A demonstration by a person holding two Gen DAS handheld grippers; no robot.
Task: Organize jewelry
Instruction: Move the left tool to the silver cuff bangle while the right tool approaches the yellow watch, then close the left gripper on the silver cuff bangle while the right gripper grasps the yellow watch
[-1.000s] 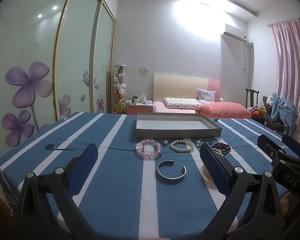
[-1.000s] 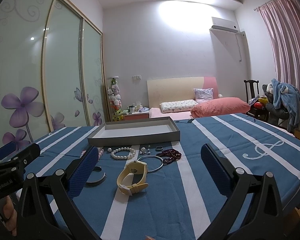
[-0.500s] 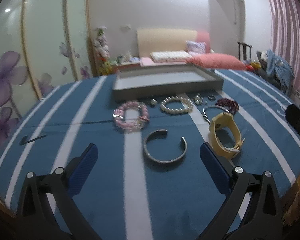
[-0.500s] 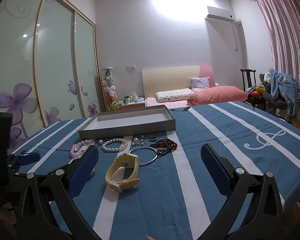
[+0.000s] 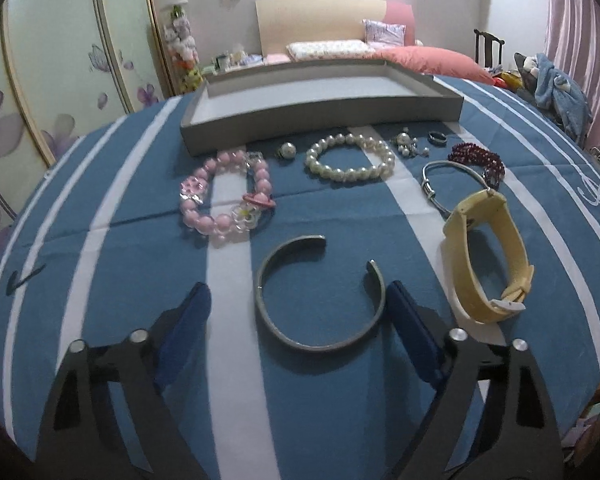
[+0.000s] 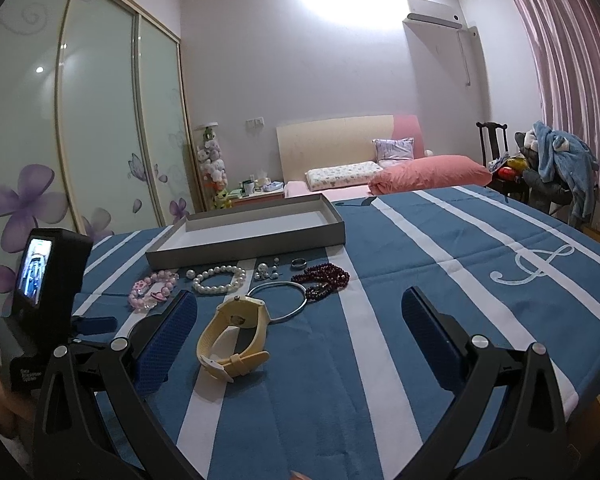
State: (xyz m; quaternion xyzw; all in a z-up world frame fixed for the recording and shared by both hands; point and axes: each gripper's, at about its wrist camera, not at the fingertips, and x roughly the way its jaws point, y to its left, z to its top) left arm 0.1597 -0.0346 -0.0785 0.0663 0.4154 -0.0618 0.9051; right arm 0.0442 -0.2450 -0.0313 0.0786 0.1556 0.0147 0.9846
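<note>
Straddling silver cuff (image 5: 318, 294), left gripper (image 5: 298, 312) jaws wide, seemingly not touching

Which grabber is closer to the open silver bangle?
Left. The left gripper has its open jaws on either side of the silver cuff bangle. The right gripper hovers nearer the yellow watch.

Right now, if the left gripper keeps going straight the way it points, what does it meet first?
Most likely the silver cuff bracelet, lying flat between the open jaws of the left gripper. Beyond it lies the pink bead bracelet, though depth is uncertain.
</note>
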